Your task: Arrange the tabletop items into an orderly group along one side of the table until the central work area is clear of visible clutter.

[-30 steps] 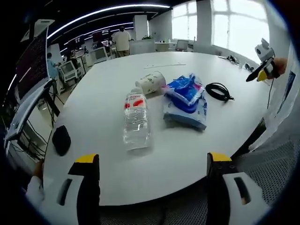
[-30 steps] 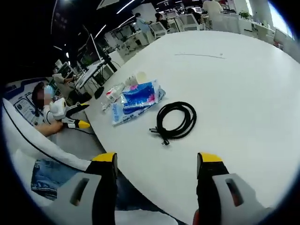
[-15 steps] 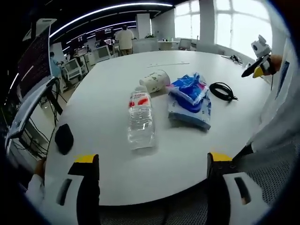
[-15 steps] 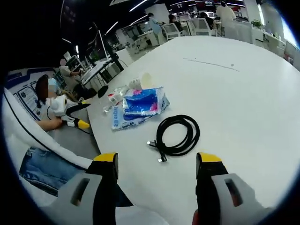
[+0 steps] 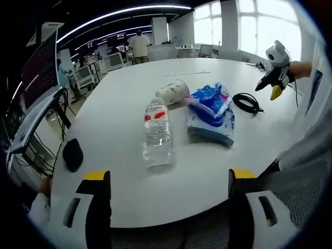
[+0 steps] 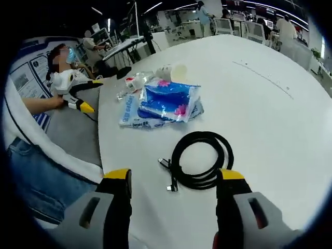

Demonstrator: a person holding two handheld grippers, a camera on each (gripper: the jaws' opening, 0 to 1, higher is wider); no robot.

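Now we log: right gripper (image 6: 174,181), jaws apart and empty, has closed in over the coiled black cable (image 6: 201,159) near the bench (image 6: 270,119) edge; a pickup seems next. Left gripper (image 5: 168,181) stays open, short of the water bottle (image 5: 157,136), wipes pack (image 5: 211,113) and paper cup (image 5: 173,91).

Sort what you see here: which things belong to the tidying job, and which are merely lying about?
For the job:
clear plastic water bottle
white paper cup
blue plastic packets
coiled black cable

Lying about:
black rounded object at the table edge
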